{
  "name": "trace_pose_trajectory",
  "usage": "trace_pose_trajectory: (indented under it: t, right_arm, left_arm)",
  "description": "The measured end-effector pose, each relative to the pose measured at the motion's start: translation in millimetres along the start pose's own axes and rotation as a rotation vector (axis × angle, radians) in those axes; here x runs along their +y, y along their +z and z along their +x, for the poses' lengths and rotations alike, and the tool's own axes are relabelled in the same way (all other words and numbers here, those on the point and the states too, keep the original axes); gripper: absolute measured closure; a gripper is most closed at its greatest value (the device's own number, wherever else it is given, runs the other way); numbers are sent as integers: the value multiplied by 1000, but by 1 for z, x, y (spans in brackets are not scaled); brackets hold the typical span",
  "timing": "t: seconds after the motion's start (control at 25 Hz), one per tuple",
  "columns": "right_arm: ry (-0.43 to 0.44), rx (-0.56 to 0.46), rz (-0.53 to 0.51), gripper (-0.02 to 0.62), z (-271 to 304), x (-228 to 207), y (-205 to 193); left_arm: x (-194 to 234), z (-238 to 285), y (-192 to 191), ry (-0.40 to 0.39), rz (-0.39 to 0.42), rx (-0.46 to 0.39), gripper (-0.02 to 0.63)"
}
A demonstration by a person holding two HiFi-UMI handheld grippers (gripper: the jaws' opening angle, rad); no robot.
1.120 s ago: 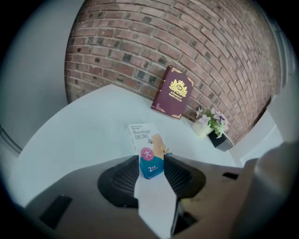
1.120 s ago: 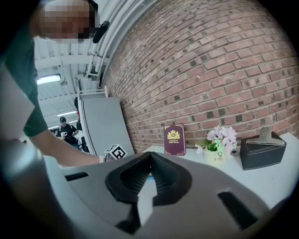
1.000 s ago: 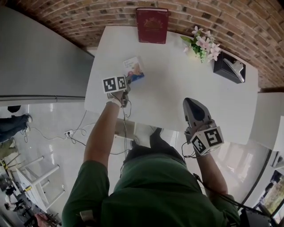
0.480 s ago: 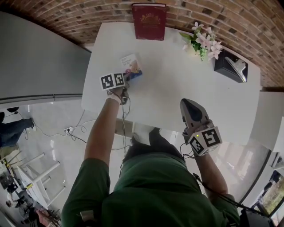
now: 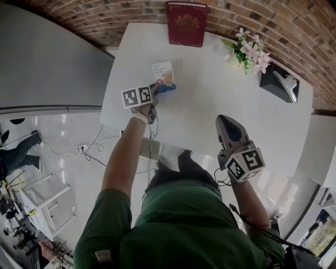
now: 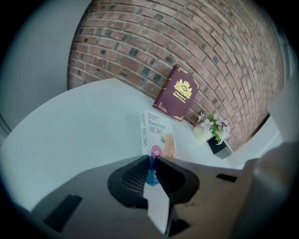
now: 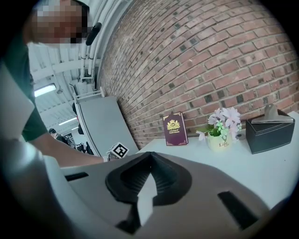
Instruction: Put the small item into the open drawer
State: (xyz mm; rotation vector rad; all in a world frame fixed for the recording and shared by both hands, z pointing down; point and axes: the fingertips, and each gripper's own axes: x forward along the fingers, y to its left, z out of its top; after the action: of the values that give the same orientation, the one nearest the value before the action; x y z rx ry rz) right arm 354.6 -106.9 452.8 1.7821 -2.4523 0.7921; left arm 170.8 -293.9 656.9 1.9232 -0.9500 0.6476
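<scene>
**Pick under way, drawer leg not started**

My left claw (image 6: 152,161) is closing on the near edge of the bandage box (image 6: 156,133), and the box's blue corner is pinched between the pads. The box lies flat on the left of the white table (image 5: 210,105), not lifted. My right claw (image 7: 150,156) is clenched and empty over the near right edge. No drawer shows in any view. Left to do: lift, carry, place.

This looks like a staged desk set inside a lab hall. A white rectangular table (image 5: 210,105) stands against a red brick wall (image 5: 131,13). A dark red hardback book (image 5: 186,23) leans at the table's far edge. Pink potted flowers (image 5: 251,50) and a black tissue box (image 5: 278,81) sit near its far right corner. Loose cables (image 5: 79,149) trail over glossy white floor tiles (image 5: 68,173) by white metal racks (image 5: 42,205).
</scene>
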Motion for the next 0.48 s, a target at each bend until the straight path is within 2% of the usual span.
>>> trace_pose_trajectory:
  t: [0.2, 0.36, 0.48]
  right_arm:
    - [44, 5, 13, 592, 16, 16, 2]
    - [98, 21, 5, 592, 31, 38, -1]
    - [140, 38, -5, 592, 42, 55, -5]
  left_arm:
    - [2, -26, 1, -2, 60, -51, 574]
    - [12, -53, -4, 24, 138, -77, 578]
    - [21, -74, -11, 36, 162, -89, 581]
